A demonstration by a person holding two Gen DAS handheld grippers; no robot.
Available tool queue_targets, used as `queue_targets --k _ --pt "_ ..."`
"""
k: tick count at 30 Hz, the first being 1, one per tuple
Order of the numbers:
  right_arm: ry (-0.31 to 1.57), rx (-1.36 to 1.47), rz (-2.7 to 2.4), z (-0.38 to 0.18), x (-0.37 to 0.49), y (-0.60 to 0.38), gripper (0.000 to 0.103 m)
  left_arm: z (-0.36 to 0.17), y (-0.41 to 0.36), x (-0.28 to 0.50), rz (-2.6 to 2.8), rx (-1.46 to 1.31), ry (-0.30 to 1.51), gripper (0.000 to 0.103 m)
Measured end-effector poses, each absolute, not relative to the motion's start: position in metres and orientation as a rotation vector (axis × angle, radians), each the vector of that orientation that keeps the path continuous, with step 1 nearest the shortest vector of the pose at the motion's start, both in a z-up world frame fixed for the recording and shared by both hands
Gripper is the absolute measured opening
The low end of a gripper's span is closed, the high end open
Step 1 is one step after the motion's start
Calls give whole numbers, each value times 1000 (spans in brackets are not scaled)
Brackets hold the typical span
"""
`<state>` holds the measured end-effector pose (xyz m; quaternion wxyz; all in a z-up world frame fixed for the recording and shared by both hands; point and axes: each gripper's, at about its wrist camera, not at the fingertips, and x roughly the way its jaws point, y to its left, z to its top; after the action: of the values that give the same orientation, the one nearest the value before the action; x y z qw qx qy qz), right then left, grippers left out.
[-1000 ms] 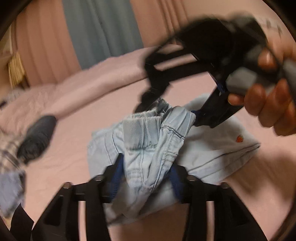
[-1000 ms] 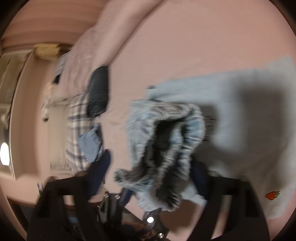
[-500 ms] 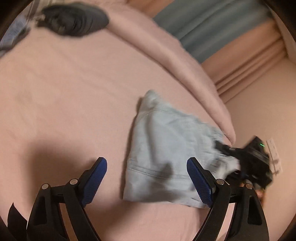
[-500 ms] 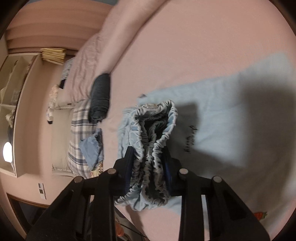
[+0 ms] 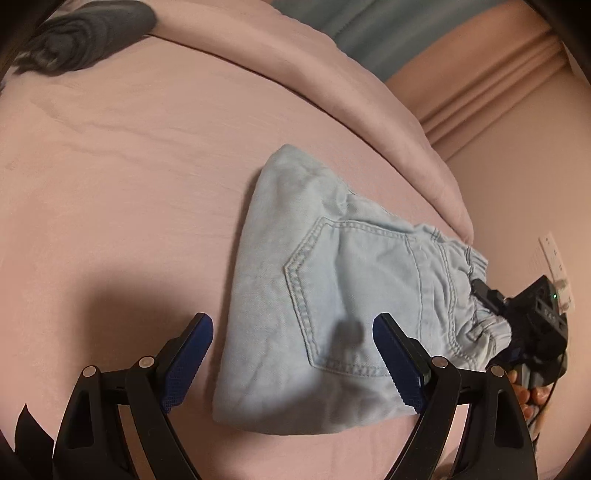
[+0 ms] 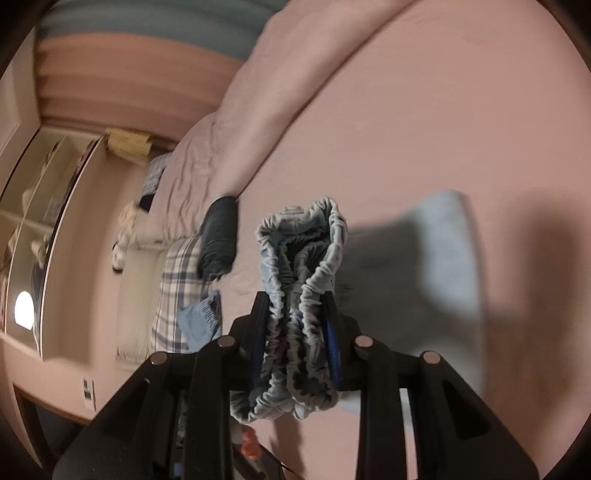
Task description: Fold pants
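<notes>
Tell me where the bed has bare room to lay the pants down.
Free: the pink sheet between the pants and the dark roll. Crowded: around the roll, where a plaid cloth lies, and the blanket ridge behind the pants.

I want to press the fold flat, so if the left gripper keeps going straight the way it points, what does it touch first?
Most likely the folded pants: the open left gripper points down at the back pocket, nothing between. Depth is uncertain.

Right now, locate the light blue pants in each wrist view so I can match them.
Left wrist: pants right of centre, flat on the pink bed.
Right wrist: bunched elastic waistband bottom centre, in the right claw.
Shared landmark: dark grey rolled garment.
</notes>
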<state>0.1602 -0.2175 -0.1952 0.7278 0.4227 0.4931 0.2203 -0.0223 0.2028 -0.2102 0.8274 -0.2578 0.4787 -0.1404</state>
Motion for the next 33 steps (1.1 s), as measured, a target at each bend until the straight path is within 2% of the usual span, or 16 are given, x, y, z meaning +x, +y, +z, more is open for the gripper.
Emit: queue_targets --k 4,10,16,20,23,26,30,33 --pt "1081 988 490 -214 147 -242 28 -214 190 -17 -258 -421 1049 88" --pt "1182 1007 397 -264 146 -255 28 -219 175 -16 -233 -331 1062 88" --pt "1180 995 403 -265 147 -260 29 -221 174 -15 -223 -304 1060 88" --pt "1188 985 396 -262 148 -260 34 -221 169 -13 -208 -270 1051 88" --pt "1197 940 385 -252 145 -263 41 -219 171 -18 -188 -229 1043 89" --pt "1163 761 274 -223 139 -274 47 -210 168 -25 -172 -164 1016 89" --pt "1051 655 318 -182 129 -276 47 -195 154 -24 -233 -177 958 88" --pt "1013 638 414 -167 127 -257 36 -192 134 -21 -289 -168 943 89"
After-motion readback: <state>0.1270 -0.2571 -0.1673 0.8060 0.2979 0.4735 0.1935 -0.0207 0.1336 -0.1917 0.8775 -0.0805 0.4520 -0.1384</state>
